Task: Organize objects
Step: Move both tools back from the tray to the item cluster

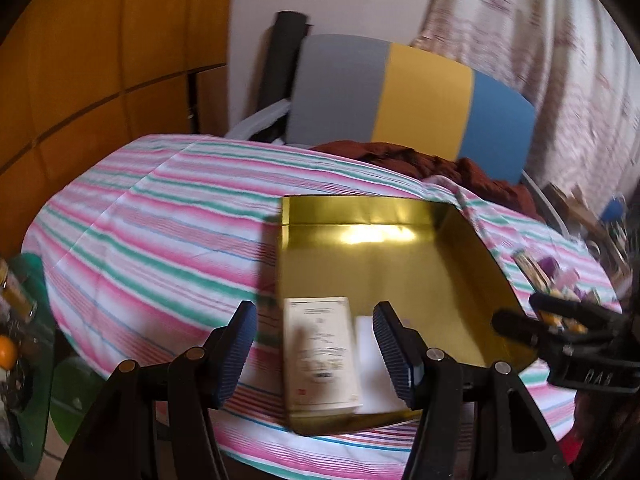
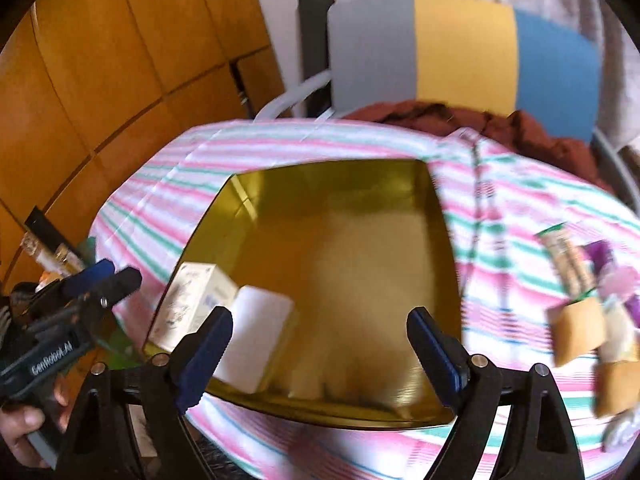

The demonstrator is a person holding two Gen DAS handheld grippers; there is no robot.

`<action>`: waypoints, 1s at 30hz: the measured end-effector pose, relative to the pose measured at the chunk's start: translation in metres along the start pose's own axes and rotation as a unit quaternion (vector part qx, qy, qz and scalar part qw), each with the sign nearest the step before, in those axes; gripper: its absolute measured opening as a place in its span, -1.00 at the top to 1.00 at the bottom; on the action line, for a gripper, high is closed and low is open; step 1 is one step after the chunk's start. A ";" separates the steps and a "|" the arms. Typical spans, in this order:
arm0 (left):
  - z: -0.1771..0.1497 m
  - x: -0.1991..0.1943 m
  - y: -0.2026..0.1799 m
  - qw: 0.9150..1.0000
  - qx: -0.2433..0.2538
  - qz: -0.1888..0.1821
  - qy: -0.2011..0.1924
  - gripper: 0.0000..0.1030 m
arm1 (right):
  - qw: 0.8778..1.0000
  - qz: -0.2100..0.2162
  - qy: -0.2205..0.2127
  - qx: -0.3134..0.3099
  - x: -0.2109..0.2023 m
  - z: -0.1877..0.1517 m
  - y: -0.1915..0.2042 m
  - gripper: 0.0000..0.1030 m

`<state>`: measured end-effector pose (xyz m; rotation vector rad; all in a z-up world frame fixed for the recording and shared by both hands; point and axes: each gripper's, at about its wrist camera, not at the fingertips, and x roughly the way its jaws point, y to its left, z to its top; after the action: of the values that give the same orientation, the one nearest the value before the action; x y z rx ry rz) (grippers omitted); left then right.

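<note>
Both grippers hover above the near edge of the table, jaws wide apart, holding nothing. The left gripper [image 1: 315,344] sits over the near left corner of the gold tray [image 2: 444,240], where a printed box [image 1: 318,356] and a white block [image 2: 256,340] lie side by side, touching. The right gripper [image 2: 320,354] faces the tray's bare middle. Judged step: loading the tray, two items in. Loose packets [image 2: 584,304] remain near the table's right edge; the next move calls for the right gripper to travel right and grasp one.
</note>
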<state>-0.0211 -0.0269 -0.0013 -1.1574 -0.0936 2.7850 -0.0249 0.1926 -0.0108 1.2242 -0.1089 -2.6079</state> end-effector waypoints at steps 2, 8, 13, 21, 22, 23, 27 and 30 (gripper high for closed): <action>0.000 0.000 -0.014 1.000 0.020 -0.013 0.002 -0.18 | 1.000 -0.011 -0.019 0.004 -0.006 0.001 -0.005 -0.80; 0.001 0.001 -0.058 0.996 0.079 -0.037 0.001 -0.18 | 0.995 -0.063 -0.065 0.036 -0.041 -0.002 -0.046 -0.83; 0.000 0.001 -0.089 0.992 0.117 -0.055 0.000 -0.19 | 0.990 -0.097 -0.077 0.068 -0.060 -0.007 -0.085 -0.84; -0.002 0.006 -0.125 0.984 0.156 -0.082 0.011 -0.18 | 0.976 -0.162 -0.084 0.121 -0.090 -0.020 -0.158 -0.84; -0.003 0.007 -0.129 0.983 0.161 -0.083 0.011 -0.19 | 0.974 -0.168 -0.087 0.126 -0.094 -0.021 -0.165 -0.84; -0.003 0.008 -0.135 0.982 0.167 -0.088 0.014 -0.19 | 0.971 -0.176 -0.090 0.132 -0.098 -0.021 -0.174 -0.84; -0.005 0.010 -0.151 0.978 0.175 -0.115 0.018 -0.18 | 0.959 -0.199 -0.102 0.177 -0.113 -0.029 -0.216 -0.85; -0.005 0.015 -0.161 0.976 0.170 -0.135 0.034 -0.18 | 0.943 -0.209 -0.118 0.233 -0.126 -0.042 -0.250 -0.92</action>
<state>-0.0140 0.1345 0.0015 -1.0608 0.2091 2.4024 0.0342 0.4683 0.0123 1.1611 -0.6049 -3.2240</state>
